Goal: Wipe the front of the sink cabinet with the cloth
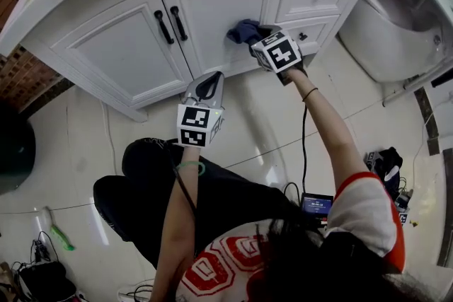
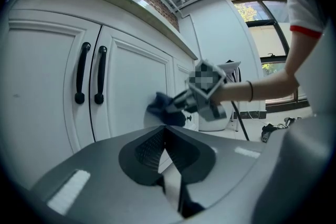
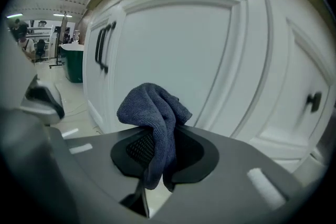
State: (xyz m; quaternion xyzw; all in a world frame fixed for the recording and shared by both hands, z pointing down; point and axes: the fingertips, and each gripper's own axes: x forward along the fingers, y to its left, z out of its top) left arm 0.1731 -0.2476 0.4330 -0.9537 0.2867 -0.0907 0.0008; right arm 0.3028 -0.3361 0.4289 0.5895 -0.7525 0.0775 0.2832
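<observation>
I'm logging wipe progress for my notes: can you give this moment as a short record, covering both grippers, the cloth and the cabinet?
Right gripper: shut on blue cloth
Left gripper: shut, empty, held off the cabinet
Cloth position: at right door, lower right part
Contact with door: cannot tell
Doors: closed

Your cloth [image 3: 152,113] was dark blue against the white sink cabinet [image 1: 127,53] with its black handles [image 1: 170,25]. The left gripper [image 1: 209,79] and right gripper [image 1: 260,35] were grey, their cubes patterned with black-and-white squares. Your trousers [image 1: 226,201] were black, and the floor [image 1: 85,145] was cream tile.
</observation>
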